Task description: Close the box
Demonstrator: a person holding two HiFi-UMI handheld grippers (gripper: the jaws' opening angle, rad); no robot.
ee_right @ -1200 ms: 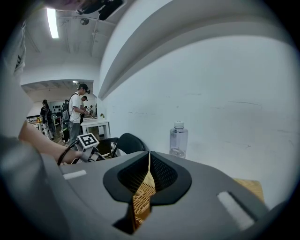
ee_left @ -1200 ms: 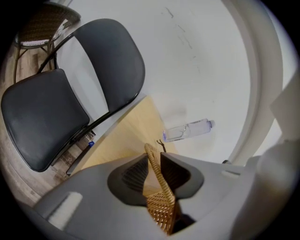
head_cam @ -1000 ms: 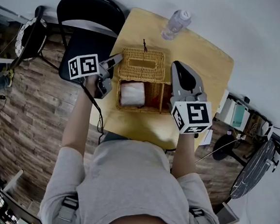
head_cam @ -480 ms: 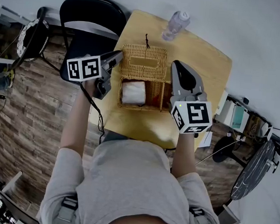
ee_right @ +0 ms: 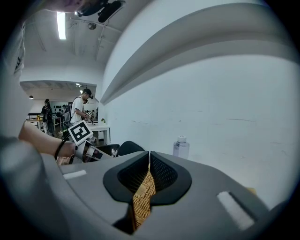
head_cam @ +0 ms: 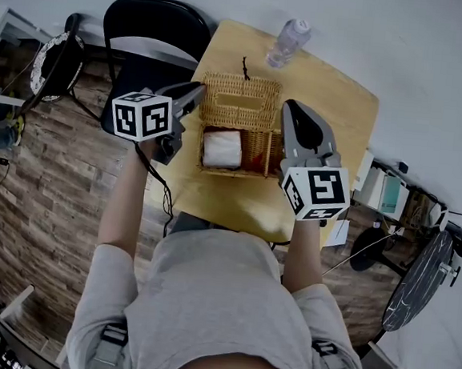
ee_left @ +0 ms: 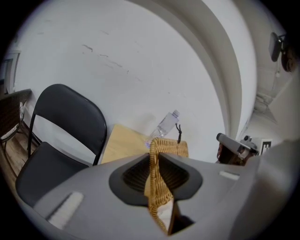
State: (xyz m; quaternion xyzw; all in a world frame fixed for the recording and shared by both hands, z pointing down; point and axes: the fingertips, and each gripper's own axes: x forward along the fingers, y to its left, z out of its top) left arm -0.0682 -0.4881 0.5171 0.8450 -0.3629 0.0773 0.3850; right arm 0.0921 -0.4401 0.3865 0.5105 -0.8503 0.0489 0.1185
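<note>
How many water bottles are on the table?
1. The clear bottle stands at the far edge of the table, behind the wicker box. None other shows, though the person hides part of the near edge.

— What's on the counter (head_cam: 337,125)'s far edge?
— A clear water bottle (head_cam: 289,42), upright, near the white wall (head_cam: 404,42).
— And beside the counter?
— A black folding chair (head_cam: 151,44) on a wood-plank floor (head_cam: 44,203).

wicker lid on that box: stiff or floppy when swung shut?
Likely fairly stiff: the woven lid looks flat though gripped only at its side edges. Probably light, given its thin open weave. The rough texture suggests it won't slip.
</note>
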